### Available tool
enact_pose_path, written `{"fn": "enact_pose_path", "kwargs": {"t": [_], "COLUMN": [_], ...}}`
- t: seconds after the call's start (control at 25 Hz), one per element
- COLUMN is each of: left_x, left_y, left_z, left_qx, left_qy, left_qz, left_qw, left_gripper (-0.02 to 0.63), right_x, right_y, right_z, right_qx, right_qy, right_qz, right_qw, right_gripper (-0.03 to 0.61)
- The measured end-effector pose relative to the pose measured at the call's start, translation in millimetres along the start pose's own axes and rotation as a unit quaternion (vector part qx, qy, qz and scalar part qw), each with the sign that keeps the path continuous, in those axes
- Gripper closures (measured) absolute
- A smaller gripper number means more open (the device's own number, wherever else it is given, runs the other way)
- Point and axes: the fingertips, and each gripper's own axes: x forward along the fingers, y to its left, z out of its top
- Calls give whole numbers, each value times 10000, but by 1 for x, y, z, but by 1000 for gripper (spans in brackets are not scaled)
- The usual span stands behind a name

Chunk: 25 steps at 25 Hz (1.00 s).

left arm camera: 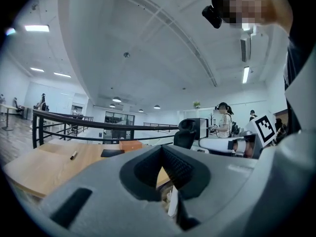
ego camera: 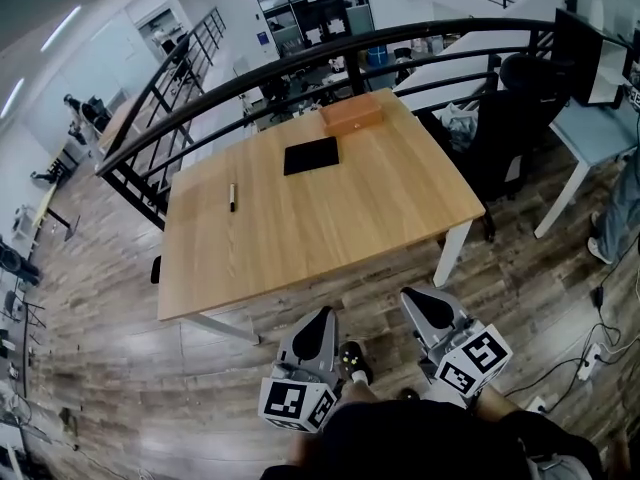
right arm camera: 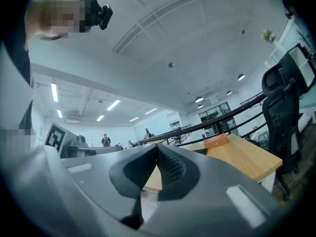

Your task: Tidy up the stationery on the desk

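Observation:
A wooden desk (ego camera: 330,218) carries a pen (ego camera: 232,197) on its left part, a black notebook (ego camera: 311,155) near the middle back, and a brown wooden box (ego camera: 351,113) at the far edge. My left gripper (ego camera: 322,318) and right gripper (ego camera: 418,301) hover side by side in front of the desk's near edge, both shut and empty. In the left gripper view, the pen (left arm camera: 73,155), notebook (left arm camera: 112,153) and box (left arm camera: 130,145) lie beyond the closed jaws. The right gripper view shows the box (right arm camera: 216,141) and desk (right arm camera: 242,157) to the right.
A black railing (ego camera: 300,63) runs behind the desk. A black office chair (ego camera: 510,118) and a white desk (ego camera: 600,128) stand to the right. Cables and a power strip (ego camera: 590,363) lie on the wood floor at the lower right. People stand in the distance.

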Motion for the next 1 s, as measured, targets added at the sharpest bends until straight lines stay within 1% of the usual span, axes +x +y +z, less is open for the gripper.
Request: {"fn": "enact_pose_path", "kwargs": {"t": [0.12,0.24,0.36,0.68,1.0], "left_x": [14,25,33,54,77], "left_y": [13,26,41,76,106], "left_z": [5,5,2,0,2], "left_qx": [-40,-31,-109,-156,-196], "left_qy": [-91,-74,-52,-39,-52], "left_qz": [-90,-142,-133,-85,-197], "left_qw": [9999,9999,9998,9998,9996], "left_gripper": [618,618,618,618,618], "right_x": [17,33,50,88,121], "right_y": [-5,-9,-12,-23,-35], "right_z": [-2,-2,-3,-6,-5], "right_qx": [-35,-80,-131,-182,-230], "right_qy": [74,120,163,250,292], "right_qz": [-22,-30,-16,24,-75], "right_qw": [10000,9999,9998,9995,9993], "right_gripper": [566,566,566,566,566]}}
